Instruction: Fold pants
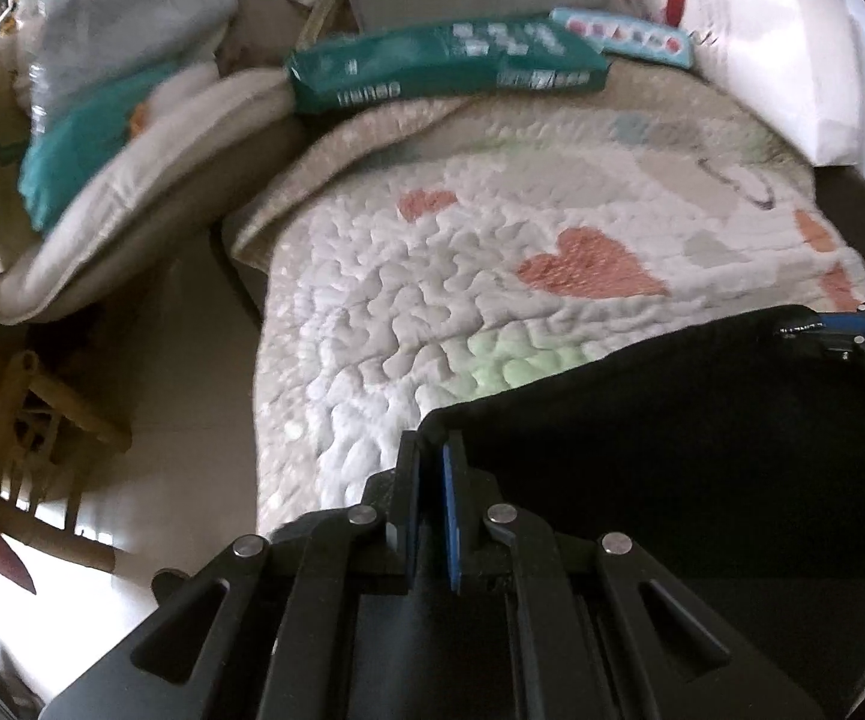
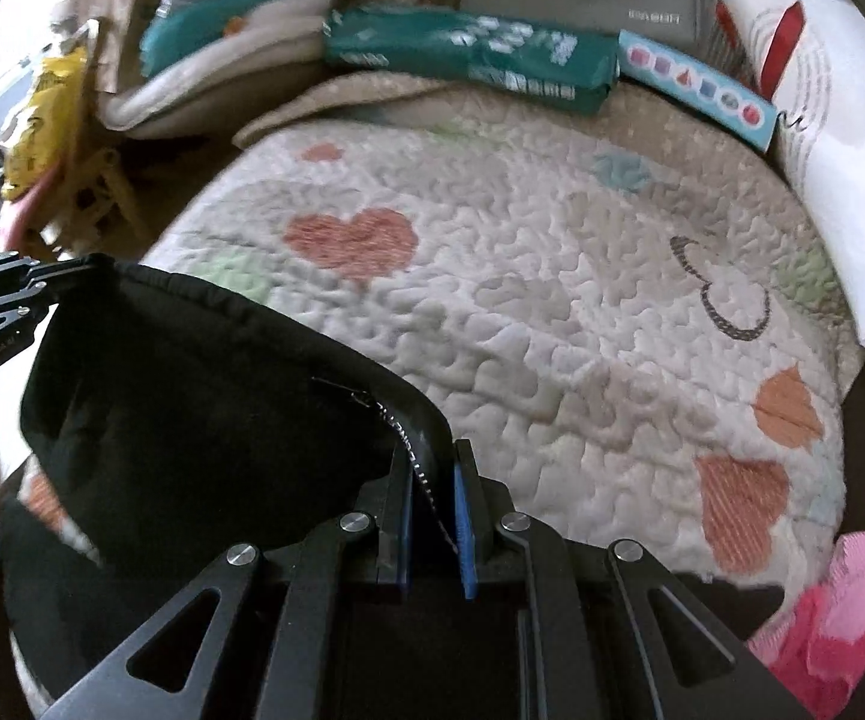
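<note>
Black pants held up over a heart-print quilt by both grippers.
Left view: left gripper (image 1: 431,450) pinched on the pants (image 1: 672,450) edge; writing blurred. Right view: right gripper (image 2: 435,456) clamps the pants (image 2: 192,372) zipper edge above the quilt (image 2: 552,300); other gripper's label unreadable.

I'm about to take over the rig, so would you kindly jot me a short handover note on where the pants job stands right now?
Left hand-held gripper: shut on one corner of the black pants.
Right hand-held gripper: shut on the other corner, by the zipper.
Pants: held taut between both, above the quilt.
Done: both corners gripped.
Left: lay the pants on the quilt, fold them.
</note>
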A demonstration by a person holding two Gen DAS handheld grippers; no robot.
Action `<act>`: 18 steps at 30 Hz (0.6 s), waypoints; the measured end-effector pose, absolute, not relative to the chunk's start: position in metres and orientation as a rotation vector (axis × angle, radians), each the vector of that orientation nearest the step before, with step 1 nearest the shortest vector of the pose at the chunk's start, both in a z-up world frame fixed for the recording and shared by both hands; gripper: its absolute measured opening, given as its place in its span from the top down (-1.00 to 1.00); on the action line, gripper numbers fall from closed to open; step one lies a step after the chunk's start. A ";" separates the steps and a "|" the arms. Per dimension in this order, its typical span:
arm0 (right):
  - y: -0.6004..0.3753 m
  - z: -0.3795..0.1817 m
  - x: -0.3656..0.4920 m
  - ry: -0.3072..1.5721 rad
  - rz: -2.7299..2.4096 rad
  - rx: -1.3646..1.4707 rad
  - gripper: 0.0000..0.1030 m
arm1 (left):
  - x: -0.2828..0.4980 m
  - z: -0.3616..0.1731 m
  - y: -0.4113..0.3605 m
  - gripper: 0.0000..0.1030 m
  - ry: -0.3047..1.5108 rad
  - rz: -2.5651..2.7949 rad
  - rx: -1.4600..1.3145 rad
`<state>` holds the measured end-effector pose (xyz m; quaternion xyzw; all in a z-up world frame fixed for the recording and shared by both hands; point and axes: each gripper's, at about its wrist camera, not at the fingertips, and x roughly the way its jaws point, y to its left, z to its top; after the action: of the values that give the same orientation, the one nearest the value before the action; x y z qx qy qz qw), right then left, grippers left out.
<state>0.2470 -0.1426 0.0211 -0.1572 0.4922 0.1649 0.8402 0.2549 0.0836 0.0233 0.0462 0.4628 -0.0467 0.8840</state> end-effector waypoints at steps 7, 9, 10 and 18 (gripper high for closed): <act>-0.154 -0.019 0.299 1.097 0.317 -0.293 0.75 | 0.285 -0.004 0.077 0.86 0.978 -0.104 0.109; -0.156 -0.022 0.303 1.100 0.325 -0.282 0.75 | 0.288 -0.003 0.079 0.86 0.977 -0.112 0.091; -0.158 -0.024 0.304 1.099 0.332 -0.277 0.75 | 0.288 -0.002 0.080 0.86 0.976 -0.114 0.083; -0.162 -0.027 0.303 1.077 0.345 -0.232 0.75 | 0.286 -0.003 0.077 0.86 0.955 -0.100 0.099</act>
<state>0.3029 -0.1624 -0.0266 -0.1099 0.5092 0.1632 0.8379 0.2858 0.0768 -0.0034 0.0476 0.4594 -0.0483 0.8857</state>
